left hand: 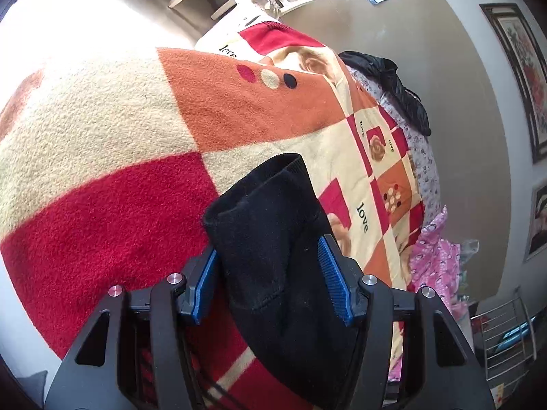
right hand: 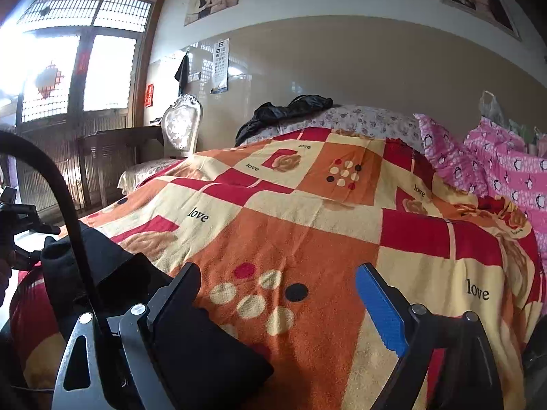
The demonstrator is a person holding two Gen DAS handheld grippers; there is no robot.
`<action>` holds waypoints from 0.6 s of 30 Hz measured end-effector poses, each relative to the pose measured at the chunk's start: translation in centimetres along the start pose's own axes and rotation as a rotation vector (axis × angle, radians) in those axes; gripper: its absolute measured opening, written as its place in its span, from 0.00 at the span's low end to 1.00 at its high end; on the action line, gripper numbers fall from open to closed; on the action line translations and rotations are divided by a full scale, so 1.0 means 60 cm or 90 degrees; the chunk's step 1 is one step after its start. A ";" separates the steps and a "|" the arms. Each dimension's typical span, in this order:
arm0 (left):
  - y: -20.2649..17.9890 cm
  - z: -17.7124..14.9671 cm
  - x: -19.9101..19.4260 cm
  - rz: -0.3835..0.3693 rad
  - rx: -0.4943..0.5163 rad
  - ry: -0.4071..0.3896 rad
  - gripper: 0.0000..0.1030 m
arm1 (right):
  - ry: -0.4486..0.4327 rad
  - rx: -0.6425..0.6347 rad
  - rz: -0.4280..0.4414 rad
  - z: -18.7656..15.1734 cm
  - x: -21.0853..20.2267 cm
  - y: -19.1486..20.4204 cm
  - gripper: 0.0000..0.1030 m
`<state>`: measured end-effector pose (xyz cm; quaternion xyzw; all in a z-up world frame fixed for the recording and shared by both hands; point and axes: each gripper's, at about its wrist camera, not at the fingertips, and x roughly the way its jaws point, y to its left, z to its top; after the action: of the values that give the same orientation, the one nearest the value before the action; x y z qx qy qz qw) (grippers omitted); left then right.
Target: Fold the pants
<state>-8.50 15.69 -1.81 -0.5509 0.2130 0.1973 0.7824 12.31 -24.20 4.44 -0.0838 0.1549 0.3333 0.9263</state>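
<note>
The black pants (left hand: pixel 273 273) lie on the red, orange and cream checked blanket (left hand: pixel 102 130), a ribbed hem end pointing away from me. My left gripper (left hand: pixel 269 246) stands over them with its blue pads (left hand: pixel 333 280) on either side of the folded cloth, open and not pressing it. In the right wrist view the pants (right hand: pixel 116 280) sit at lower left, partly under the left finger. My right gripper (right hand: pixel 277 270) is open wide above the blanket (right hand: pixel 307 225), with only blanket between its fingers.
A black garment (right hand: pixel 283 109) lies on the flowered bedding at the far edge. Pink penguin-print bedding (right hand: pixel 506 171) is piled on the right. A white chair (right hand: pixel 181 126) and a dark wooden table (right hand: pixel 119 140) stand by the window. A black cable (right hand: pixel 68 201) arcs across the left.
</note>
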 end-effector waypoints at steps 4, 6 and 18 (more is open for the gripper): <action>0.001 -0.017 -0.010 -0.008 0.025 -0.006 0.54 | 0.002 -0.018 -0.004 0.001 0.000 0.008 0.88; -0.004 -0.017 -0.004 -0.002 0.055 -0.012 0.54 | 0.003 -0.019 -0.004 0.001 0.000 0.009 0.88; -0.053 -0.048 -0.018 0.074 0.233 -0.101 0.11 | 0.014 -0.019 -0.011 0.000 0.005 0.007 0.88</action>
<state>-8.02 11.88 0.40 -0.3690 0.2145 0.2433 0.8710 12.23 -23.72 4.30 -0.1025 0.1593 0.3263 0.9261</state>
